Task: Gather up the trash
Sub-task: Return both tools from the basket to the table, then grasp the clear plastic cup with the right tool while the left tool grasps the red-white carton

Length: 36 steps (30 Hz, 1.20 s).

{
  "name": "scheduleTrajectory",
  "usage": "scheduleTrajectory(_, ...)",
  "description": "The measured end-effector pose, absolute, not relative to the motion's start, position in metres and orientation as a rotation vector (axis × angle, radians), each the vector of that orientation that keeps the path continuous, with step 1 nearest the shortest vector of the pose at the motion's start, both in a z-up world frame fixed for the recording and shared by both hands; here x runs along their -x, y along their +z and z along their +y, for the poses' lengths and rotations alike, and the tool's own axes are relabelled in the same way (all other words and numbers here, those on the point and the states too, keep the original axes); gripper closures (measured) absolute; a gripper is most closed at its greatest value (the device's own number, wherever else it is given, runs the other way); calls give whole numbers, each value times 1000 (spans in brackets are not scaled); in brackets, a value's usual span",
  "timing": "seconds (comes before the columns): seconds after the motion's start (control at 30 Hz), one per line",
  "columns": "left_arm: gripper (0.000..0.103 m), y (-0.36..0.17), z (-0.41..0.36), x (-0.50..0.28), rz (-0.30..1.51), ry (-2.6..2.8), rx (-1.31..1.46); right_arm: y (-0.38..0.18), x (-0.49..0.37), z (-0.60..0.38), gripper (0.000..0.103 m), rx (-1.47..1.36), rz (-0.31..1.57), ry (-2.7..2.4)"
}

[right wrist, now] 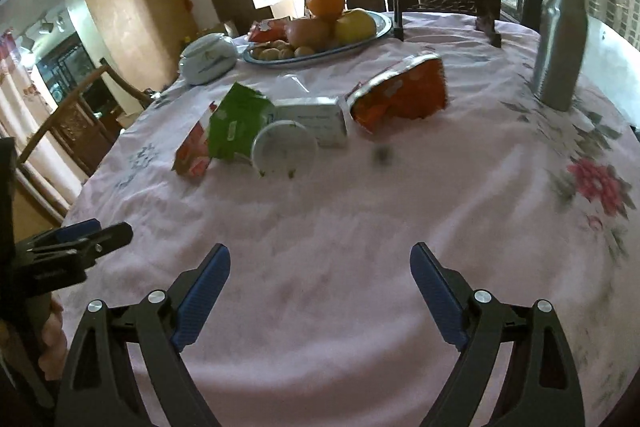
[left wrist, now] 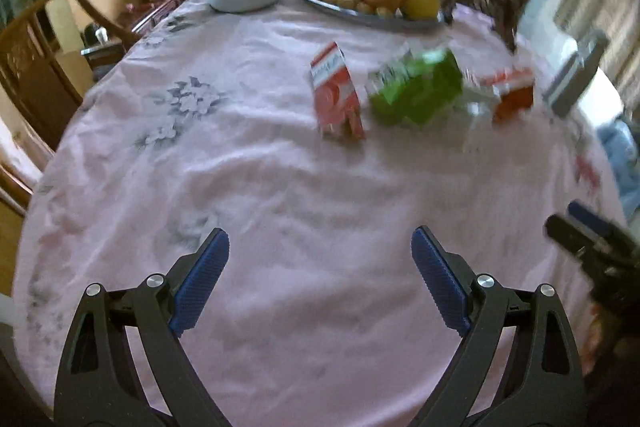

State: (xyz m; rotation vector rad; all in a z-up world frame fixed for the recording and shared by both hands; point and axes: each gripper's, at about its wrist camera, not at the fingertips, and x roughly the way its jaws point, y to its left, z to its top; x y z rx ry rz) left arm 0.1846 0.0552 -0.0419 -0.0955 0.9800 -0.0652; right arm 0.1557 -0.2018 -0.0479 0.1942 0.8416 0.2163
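The table, under a pink floral cloth, is carrying a cluster of trash at its middle: orange bag, green bag, white box, red carton and round lid, all touching or just beside one another. Both the left claw and right claw are hanging wide open and empty, well short of it. A grab there is likely catching two pieces or snagging cloth. Behind are standing a fruit plate, lidded bowl and steel bottle, risking knocks.
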Motion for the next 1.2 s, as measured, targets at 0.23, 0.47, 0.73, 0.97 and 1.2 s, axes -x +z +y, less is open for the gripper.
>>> scheduleTrajectory(0.23, 14, -61, 70, -195, 1012, -76, 152, -61, -203, -170, 7, -163, 877, 241)
scheduleTrajectory(0.47, 14, -68, 75, -197, 1042, -85, 197, -68, -240, -150, 7, -148, 912, 211)
scheduleTrajectory(0.73, 14, -72, 69, -198, 1053, -92, 170, -68, -260, -137, 34, -124, 907, 214)
scheduleTrajectory(0.97, 14, -75, 68, -200, 1064, -76, 156, -61, -235, -155, 47, -175, 905, 240)
scheduleTrajectory(1.2, 12, -80, 63, -200, 1065, -49, 104, -60, -200, -184, 46, -296, 865, 249)
